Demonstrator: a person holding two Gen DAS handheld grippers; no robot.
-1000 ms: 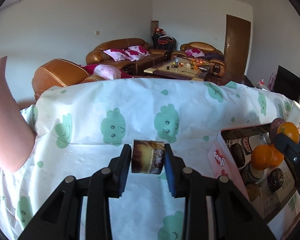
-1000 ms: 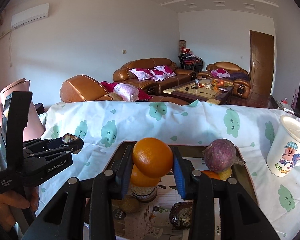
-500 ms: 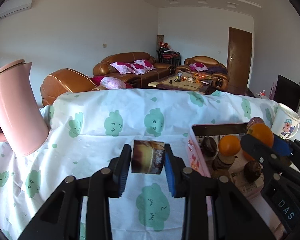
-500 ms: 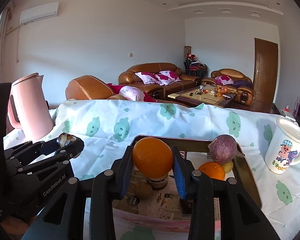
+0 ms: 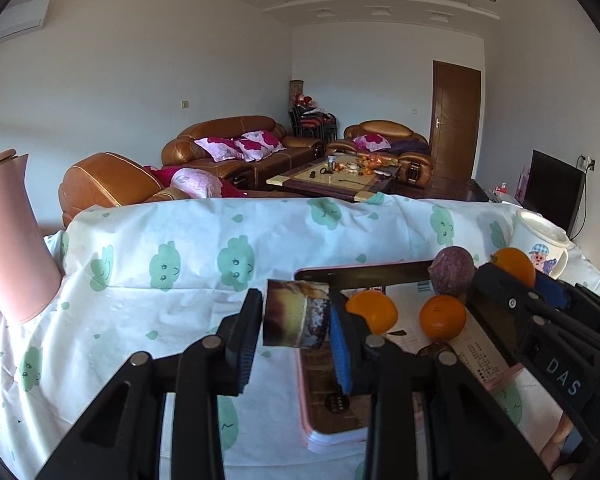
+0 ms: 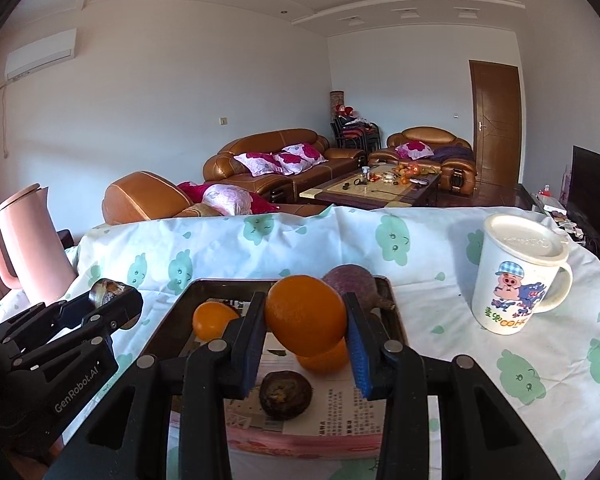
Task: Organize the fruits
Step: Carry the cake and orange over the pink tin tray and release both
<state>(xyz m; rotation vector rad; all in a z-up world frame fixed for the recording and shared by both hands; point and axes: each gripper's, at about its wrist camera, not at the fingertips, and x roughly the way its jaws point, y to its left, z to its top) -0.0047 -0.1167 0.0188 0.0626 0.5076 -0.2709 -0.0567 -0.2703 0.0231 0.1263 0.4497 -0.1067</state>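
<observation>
Orange [image 6: 306, 314] clamped between the blue pads of the right gripper [image 6: 306, 340], jaws closed on its two sides, held up above the tray [image 6: 172, 312]. Brown and yellow chunk of banana [image 5: 296, 314] pinched in the left gripper [image 5: 296, 344], jaws closed on it from left and right, hanging over the cloth just at the tray's left edge. Seen from the right wrist, left gripper [image 6: 112, 296] beside the tray's left rim with the banana [image 6: 106, 288] at its tip.

In the tray: second orange [image 6: 212, 320] toward the left, third orange [image 6: 326, 358] directly under the held one, purple round fruit [image 6: 356, 282] at the far rim, dark wrinkled fruit [image 6: 286, 394] near the front. Printed paper [image 6: 340, 408] lining the tray floor.

Outward on the table: white cloth with green cloud faces [image 6: 440, 264], cartoon-pig mug with a lid [image 6: 518, 276] to the right of the tray, well apart from it, pink kettle [image 6: 24, 248] at the far left.
</observation>
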